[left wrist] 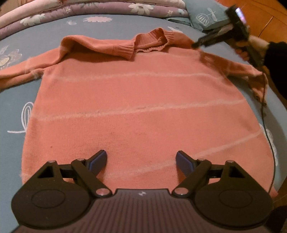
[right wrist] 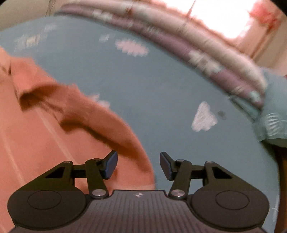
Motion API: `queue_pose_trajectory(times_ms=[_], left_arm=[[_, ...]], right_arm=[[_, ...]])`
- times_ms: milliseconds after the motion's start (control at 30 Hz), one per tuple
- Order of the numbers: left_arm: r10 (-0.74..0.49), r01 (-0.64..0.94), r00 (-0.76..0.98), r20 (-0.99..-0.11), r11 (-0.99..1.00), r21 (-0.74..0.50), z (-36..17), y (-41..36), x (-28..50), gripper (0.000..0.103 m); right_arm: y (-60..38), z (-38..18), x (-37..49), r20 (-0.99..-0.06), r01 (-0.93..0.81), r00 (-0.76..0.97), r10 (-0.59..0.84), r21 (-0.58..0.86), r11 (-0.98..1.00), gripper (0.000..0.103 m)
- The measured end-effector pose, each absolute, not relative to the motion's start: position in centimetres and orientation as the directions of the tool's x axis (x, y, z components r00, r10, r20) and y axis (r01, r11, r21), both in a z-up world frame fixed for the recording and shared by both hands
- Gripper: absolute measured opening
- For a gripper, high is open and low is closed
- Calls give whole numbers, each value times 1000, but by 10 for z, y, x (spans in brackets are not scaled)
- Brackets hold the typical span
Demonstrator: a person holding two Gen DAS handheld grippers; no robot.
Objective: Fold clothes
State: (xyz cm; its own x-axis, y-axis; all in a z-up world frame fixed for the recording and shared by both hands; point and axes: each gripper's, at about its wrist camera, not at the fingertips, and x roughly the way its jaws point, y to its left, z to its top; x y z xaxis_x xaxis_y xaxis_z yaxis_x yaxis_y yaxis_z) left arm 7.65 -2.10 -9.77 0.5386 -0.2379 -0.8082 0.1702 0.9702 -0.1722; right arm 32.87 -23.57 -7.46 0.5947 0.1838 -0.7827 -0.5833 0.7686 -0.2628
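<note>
The left tongs (left wrist: pixel 141 162) hang spread above the sweater's (left wrist: pixel 140 100) hem at six o'clock, gripping nothing. The sweater lies flat on the bed (left wrist: pixel 16 107), one sleeve already folded across the chest at eleven o'clock. Toward two o'clock the right tongs (right wrist: pixel 139 165) stand parted over the other shoulder, nothing between them. To fold well, I'd pinch that sleeve (left wrist: pixel 251 75) near the shoulder seam and carry it straight across. The quilt (left wrist: pixel 53 14) lies beyond.
</note>
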Motion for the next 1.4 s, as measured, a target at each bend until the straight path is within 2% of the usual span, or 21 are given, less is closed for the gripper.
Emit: queue_pose_trajectory(times_ms=[100, 133, 200, 533, 733, 800, 833, 867, 900, 933, 967, 1000, 1033, 1100, 1233, 1267, 1300, 1333, 1400], left_arm=[[-244, 188, 542, -804, 968, -166, -99, -21, 77, 85], [-245, 195, 543, -803, 967, -164, -99, -21, 77, 86], [-248, 205, 545, -801, 966, -160, -99, -22, 77, 88], [-256, 217, 551, -795, 963, -160, -101, -23, 80, 89], [-254, 219, 554, -792, 963, -155, -100, -23, 79, 89], [-254, 223, 555, -792, 963, -153, -100, -24, 79, 89], [-255, 225, 554, -792, 962, -153, -99, -24, 79, 89], [-258, 227, 553, -792, 962, -155, -99, -24, 80, 90], [-260, 227, 553, -792, 961, -158, -99, -24, 80, 90], [-261, 226, 553, -791, 961, -159, -99, -24, 80, 91], [-261, 227, 554, -791, 961, -159, -99, -24, 80, 91], [-261, 228, 554, -791, 961, -157, -99, -25, 81, 91], [-260, 229, 554, -791, 961, -156, -99, -25, 81, 92], [-257, 229, 554, -792, 961, -152, -98, -26, 81, 92], [-263, 233, 555, -790, 960, -155, -96, -25, 80, 92], [-264, 233, 555, -789, 960, -158, -95, -25, 80, 93], [-265, 232, 554, -789, 960, -159, -94, -25, 81, 93], [-265, 232, 554, -789, 960, -160, -94, -25, 81, 93], [-265, 233, 556, -788, 959, -159, -93, -26, 81, 93]], right_arm=[[-242, -92, 349, -823, -613, 536, 189, -225, 757, 56], [-244, -93, 351, -824, -614, 524, 216, -190, 766, 40], [-249, -90, 352, -828, -613, 504, 248, -140, 777, 15], [-237, -56, 356, -720, -556, 648, 249, -224, 800, 12], [-229, -95, 377, -773, -505, 623, 121, -279, 817, 11], [-231, -96, 376, -768, -476, 630, 115, -265, 839, 12], [-229, -93, 375, -764, -468, 636, 103, -277, 839, 20], [-226, -88, 373, -757, -470, 646, 97, -294, 832, 23], [-221, -82, 369, -747, -486, 656, 109, -308, 818, 31], [-215, -74, 363, -729, -511, 671, 139, -318, 798, 44], [-208, -66, 356, -711, -543, 681, 179, -326, 774, 53], [-199, -60, 350, -698, -584, 680, 222, -334, 740, 70], [-190, -55, 344, -688, -625, 675, 265, -344, 700, 76], [-173, -53, 336, -695, -682, 652, 305, -361, 636, 76], [-147, -65, 347, -768, -763, 577, 279, -385, 519, 76], [-143, -68, 349, -787, -779, 558, 264, -386, 494, 75], [-141, -69, 352, -796, -782, 550, 253, -383, 492, 68], [-140, -69, 356, -802, -781, 545, 245, -379, 497, 49], [-139, -69, 362, -813, -778, 536, 227, -371, 506, 29]])
